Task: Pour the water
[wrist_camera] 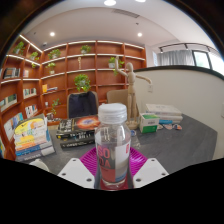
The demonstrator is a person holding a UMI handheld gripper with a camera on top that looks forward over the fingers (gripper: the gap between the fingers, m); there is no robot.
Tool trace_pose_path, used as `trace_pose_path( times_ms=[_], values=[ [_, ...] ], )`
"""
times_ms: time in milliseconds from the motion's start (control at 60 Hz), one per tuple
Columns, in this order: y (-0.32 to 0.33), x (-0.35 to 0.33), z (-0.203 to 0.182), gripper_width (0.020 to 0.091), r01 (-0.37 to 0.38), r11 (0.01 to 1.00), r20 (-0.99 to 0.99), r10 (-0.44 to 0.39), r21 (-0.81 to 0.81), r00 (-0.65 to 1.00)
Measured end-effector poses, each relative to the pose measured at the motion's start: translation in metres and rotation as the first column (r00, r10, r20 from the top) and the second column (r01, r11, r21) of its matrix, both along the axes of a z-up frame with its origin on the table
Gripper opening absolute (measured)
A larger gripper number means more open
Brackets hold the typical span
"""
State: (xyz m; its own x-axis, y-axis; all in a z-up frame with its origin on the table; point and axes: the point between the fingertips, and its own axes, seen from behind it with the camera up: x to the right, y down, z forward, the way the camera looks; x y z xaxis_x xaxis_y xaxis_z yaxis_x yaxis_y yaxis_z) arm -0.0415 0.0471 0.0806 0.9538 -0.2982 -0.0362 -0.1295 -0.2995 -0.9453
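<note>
Holding a clear plastic bottle between your gripper fingers — that's the nearest thing in your view. It stands upright, white screw cap on top, ribbed see-through body, and it fills the gap between the two white fingers; the magenta pads show right behind and at both sides of it. Both fingers look pressed against its sides, so your gripper is pinching the bottle, closed down to the bottle's width. Whether the bottle's base rests on anything you can't tell; it's hidden low between the fingers.

Just beyond the bottle lies a grey table. To the left on it, a stack of colourful books and magazines, glossy covers, and next to it a dark flat box with a printed lid. To the right of the bottle, a small green-and-white container and a low white box — both well apart from the bottle. A dark chair sits behind the table.

Farther back, a wooden jointed mannequin figure stands upright, behind the bottle's cap from your angle. At the far wall, an orange-brown wooden bookshelf with green plants and books in its compartments. A window with grey curtains is at the far right.
</note>
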Motion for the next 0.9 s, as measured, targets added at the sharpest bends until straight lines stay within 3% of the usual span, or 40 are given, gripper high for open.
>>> trace_pose_path(
  times_ms=[217,350,383,633,767,900],
  values=[
    [-0.012,-0.002,-0.016,0.0538,-0.001,0.997,0.036,0.003,-0.074,0.999],
    [-0.034,-0.009,-0.043,0.0793,0.000,0.976,0.028,0.006,-0.220,1.000],
    [-0.040,-0.014,-0.041,0.0823,-0.005,0.975,0.017,0.009,-0.224,1.000],
    [-0.118,-0.036,-0.002,0.0829,0.027,0.948,-0.077,-0.054,-0.316,0.996],
    [-0.142,-0.041,0.041,0.0830,0.034,0.944,-0.067,-0.059,-0.327,0.996],
    [-0.137,-0.051,0.093,0.0831,0.033,0.973,-0.084,-0.053,-0.230,0.995]
  ],
)
